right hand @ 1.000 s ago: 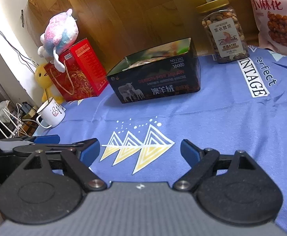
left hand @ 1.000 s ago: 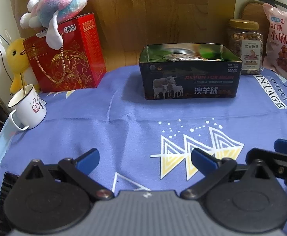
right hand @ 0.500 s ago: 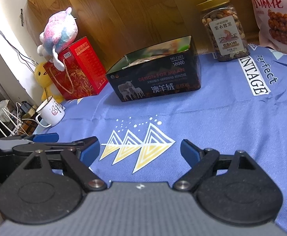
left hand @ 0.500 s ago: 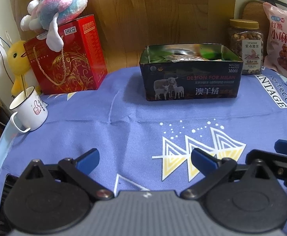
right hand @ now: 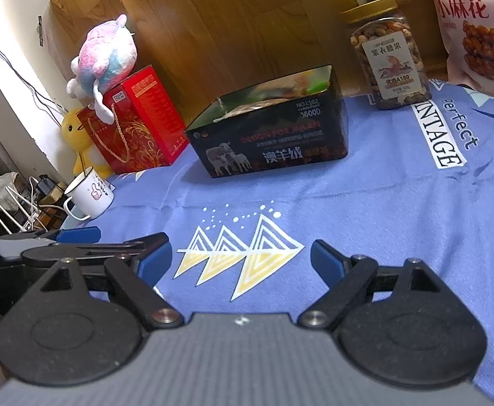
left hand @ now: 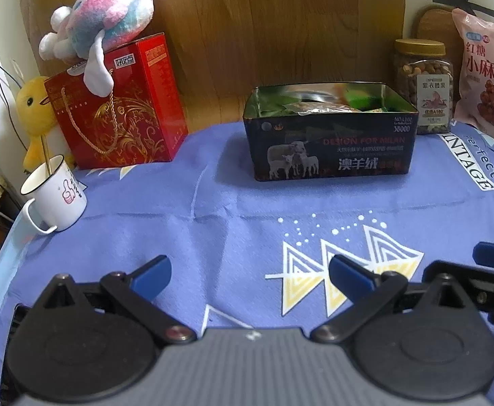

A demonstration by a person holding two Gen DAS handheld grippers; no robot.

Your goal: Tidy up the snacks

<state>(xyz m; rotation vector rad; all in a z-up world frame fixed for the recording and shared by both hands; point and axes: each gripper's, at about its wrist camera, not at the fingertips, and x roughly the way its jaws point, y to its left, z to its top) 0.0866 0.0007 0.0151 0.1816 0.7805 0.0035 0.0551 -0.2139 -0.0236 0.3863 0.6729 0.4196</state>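
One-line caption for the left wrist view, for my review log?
Open, empty left gripper hovers over the blue cloth, facing an open tin of snacks, a nut jar and a pink snack bag.

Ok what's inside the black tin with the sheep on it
The black tin is open and holds several snack packets: a crinkled clear wrapper and something green show above the rim. Its front wall hides whatever lies deeper.

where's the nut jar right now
The nut jar stands upright at the back right of the table in both views, between the open black tin and the pink snack bag.
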